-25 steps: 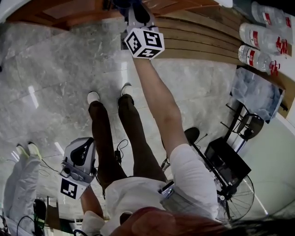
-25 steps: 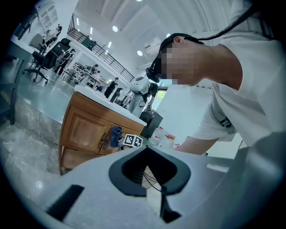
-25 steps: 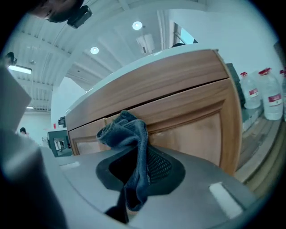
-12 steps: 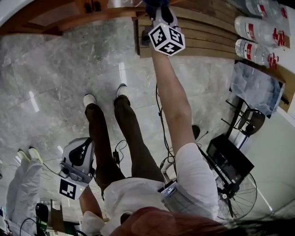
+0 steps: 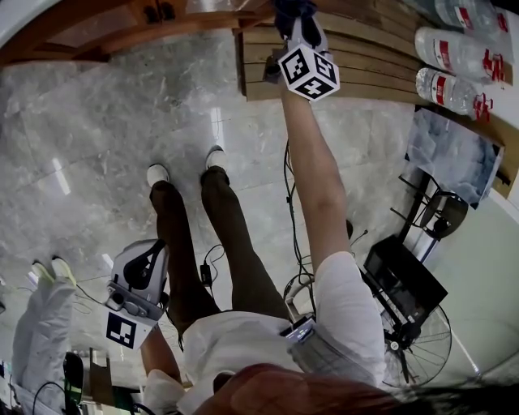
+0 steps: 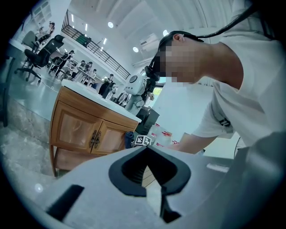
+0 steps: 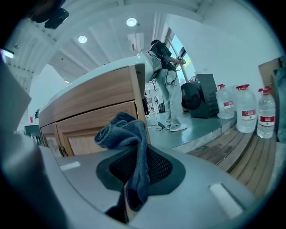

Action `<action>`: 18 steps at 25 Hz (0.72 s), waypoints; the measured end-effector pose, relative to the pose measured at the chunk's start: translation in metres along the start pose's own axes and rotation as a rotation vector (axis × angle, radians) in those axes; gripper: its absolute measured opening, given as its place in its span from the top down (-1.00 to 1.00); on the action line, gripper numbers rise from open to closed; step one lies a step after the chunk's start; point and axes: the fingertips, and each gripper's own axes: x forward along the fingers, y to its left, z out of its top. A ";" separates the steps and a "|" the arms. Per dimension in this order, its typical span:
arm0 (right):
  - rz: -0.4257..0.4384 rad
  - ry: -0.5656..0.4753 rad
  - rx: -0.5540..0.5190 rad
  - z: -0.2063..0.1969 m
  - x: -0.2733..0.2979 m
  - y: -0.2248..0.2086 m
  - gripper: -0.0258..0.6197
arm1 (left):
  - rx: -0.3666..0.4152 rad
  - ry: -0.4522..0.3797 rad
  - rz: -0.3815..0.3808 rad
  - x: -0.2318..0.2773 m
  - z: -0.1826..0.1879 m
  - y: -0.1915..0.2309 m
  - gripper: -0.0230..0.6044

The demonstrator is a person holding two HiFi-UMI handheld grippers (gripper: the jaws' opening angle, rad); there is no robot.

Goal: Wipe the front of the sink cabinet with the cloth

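Observation:
The dark blue cloth [image 7: 123,129] is bunched in my right gripper [image 7: 134,176], which is shut on it. It is held right at the wooden front of the sink cabinet [image 7: 96,118], next to the cabinet's corner. In the head view the right gripper [image 5: 297,32] reaches far forward to the cabinet [image 5: 162,28] at the top edge, the cloth [image 5: 290,8] at its tip. My left gripper [image 5: 139,280] hangs low at the left beside the person's leg. Its jaws [image 6: 151,192] are shut with nothing between them. From there the cabinet's two doors [image 6: 87,132] and the cloth [image 6: 129,137] show far off.
A slatted wooden platform [image 5: 365,61] lies to the cabinet's right, with large water bottles [image 5: 458,49] on it. A black box [image 5: 401,284], a floor fan [image 5: 422,344] and cables [image 5: 209,263] stand on the marble floor. Another person [image 5: 40,312] stands at lower left.
The right gripper with the cloth has slid to the right along the cabinet's front, and the arm has stretched out further. The left gripper has stayed where it was.

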 end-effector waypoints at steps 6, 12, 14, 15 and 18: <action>0.057 -0.011 -0.103 -0.002 -0.015 0.029 0.70 | -0.011 -0.008 0.006 0.000 0.001 0.001 0.93; 0.246 -0.004 -0.104 -0.033 -0.031 0.133 0.70 | -0.012 -0.038 0.026 -0.010 0.006 0.008 0.93; 0.292 0.001 -0.067 -0.047 -0.032 0.172 0.70 | -0.013 -0.057 0.043 -0.019 0.008 0.015 0.93; 0.316 0.008 -0.054 -0.057 -0.033 0.192 0.70 | -0.017 -0.065 0.054 -0.025 0.009 0.020 0.93; 0.399 0.049 -0.027 -0.092 -0.032 0.260 0.70 | -0.030 -0.079 0.098 -0.049 0.009 0.035 0.93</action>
